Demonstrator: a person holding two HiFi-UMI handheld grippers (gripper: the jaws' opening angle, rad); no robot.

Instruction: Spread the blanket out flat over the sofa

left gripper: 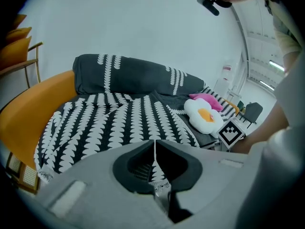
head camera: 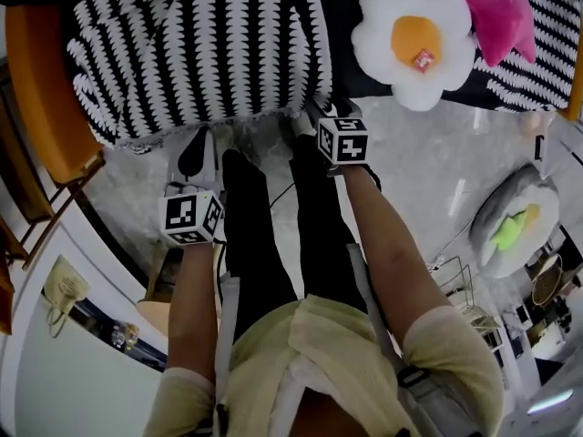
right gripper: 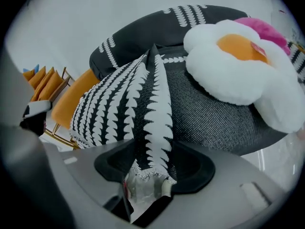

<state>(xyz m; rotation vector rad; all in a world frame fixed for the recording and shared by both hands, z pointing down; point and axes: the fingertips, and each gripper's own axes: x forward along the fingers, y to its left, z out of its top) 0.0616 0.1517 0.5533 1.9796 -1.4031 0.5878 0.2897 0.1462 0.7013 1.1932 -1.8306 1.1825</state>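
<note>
A black blanket with white leaf rows lies over the left part of the dark grey sofa, its hem hanging at the front edge. My left gripper is at that hem. In the left gripper view it is shut on a thin sliver of the blanket. My right gripper is at the hem further right. In the right gripper view its jaws stand wide apart, with the blanket running up from between them as a ridge and the lace hem lying loosely inside.
A white-and-orange egg cushion and a pink cushion lie on the sofa's right part. An orange chair stands at the sofa's left. A grey round cushion lies on the floor at right. The person's legs are between the grippers.
</note>
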